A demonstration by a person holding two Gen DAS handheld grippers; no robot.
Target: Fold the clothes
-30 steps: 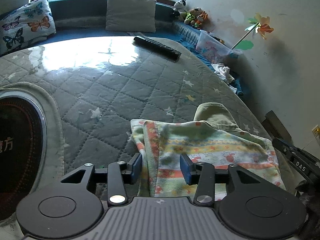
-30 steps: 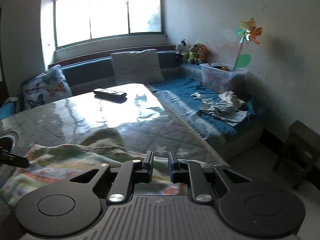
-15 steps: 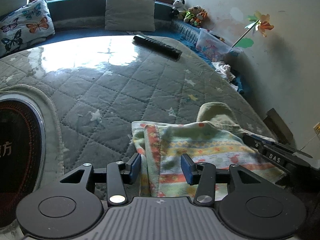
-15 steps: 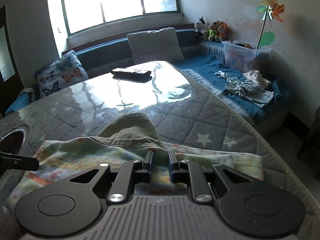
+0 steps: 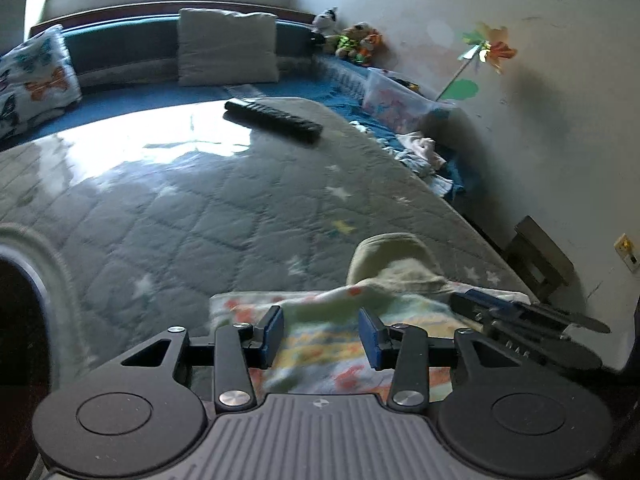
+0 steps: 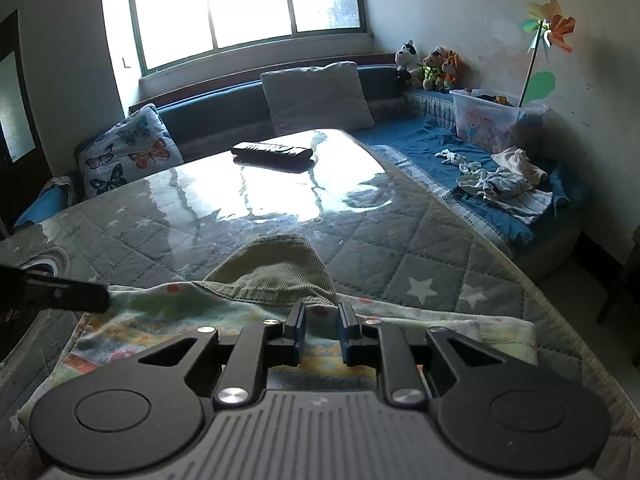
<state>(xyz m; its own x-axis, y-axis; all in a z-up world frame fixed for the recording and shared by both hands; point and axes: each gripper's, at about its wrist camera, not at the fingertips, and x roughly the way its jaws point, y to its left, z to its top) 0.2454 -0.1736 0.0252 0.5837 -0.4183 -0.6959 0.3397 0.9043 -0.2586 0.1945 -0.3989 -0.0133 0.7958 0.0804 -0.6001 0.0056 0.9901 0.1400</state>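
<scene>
A small patterned garment (image 5: pixel 320 344) with orange and green stripes lies at the near edge of the quilted grey table (image 5: pixel 200 208); an olive corduroy piece (image 5: pixel 394 252) sticks out beyond it. My left gripper (image 5: pixel 320 332) is open, its blue pads either side of the garment's edge. My right gripper (image 6: pixel 320 330) has a narrow gap between its jaws and hovers over the same garment (image 6: pixel 168 320), next to the corduroy piece (image 6: pixel 276 272). Nothing is gripped. Each gripper shows in the other's view.
A black remote (image 6: pixel 272 150) lies at the table's far end. A blue bench holds cushions (image 6: pixel 316 96), loose clothes (image 6: pixel 500 184), a plastic bin (image 6: pixel 488 118) and plush toys. A dark round object (image 5: pixel 16 320) sits at the left.
My right gripper has moved in over the garment from beyond the table's edge. My left gripper has tilted up and slid a little along the garment, still open.
</scene>
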